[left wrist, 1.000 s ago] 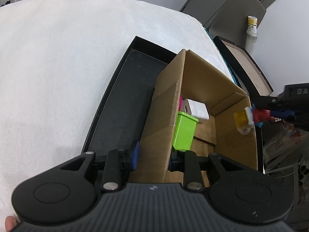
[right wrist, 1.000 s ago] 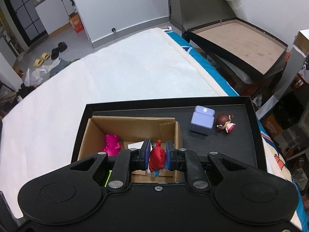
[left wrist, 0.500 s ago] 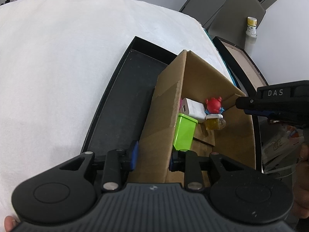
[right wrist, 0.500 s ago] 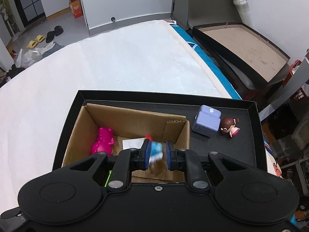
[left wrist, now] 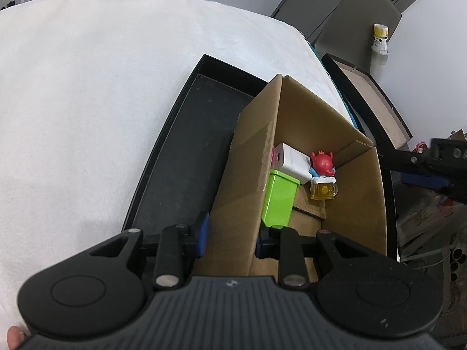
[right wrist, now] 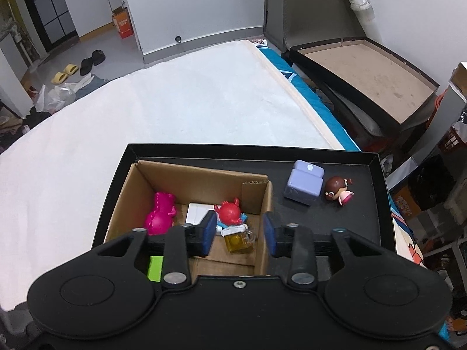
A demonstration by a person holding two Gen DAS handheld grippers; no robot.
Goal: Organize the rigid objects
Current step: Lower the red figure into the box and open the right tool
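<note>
Left wrist view. Left gripper (left wrist: pixel 230 237) clamped on the near-left wall of the cardboard box (left wrist: pixel 251 186), one pad outside, one inside. Box sits in a black tray (left wrist: pixel 186 134) on a white-covered surface (left wrist: pixel 87 102), against the tray's right side. Inside the box: green block (left wrist: pixel 278 201) against the left wall, white box (left wrist: pixel 293 162) behind it, red crab figure (left wrist: pixel 321 162) toward the far corner, small beer-mug toy (left wrist: pixel 323 189) just in front of the crab. Right gripper's finger enters at the right edge, outside the box; its tips are cut off here. A fingertip (left wrist: pixel 14 337) shows at the bottom left corner.

Right wrist view. Right gripper (right wrist: pixel 239 230) jaws opening, pads apart and pressing on nothing; red crab figure (right wrist: pixel 229 211) and beer-mug toy (right wrist: pixel 238 239) lie on the box floor below the gap, free of both pads. Pink figure (right wrist: pixel 160 213) along the box's left wall, white box (right wrist: pixel 198 213) toward the back, a bit of the green block (right wrist: pixel 155 268) at the near edge. On the tray floor right of the cardboard box (right wrist: pixel 201 175): lavender block (right wrist: pixel 303 186) and, just beside it, a small doll (right wrist: pixel 337 189) lying on its side near the tray's far right corner.
</note>
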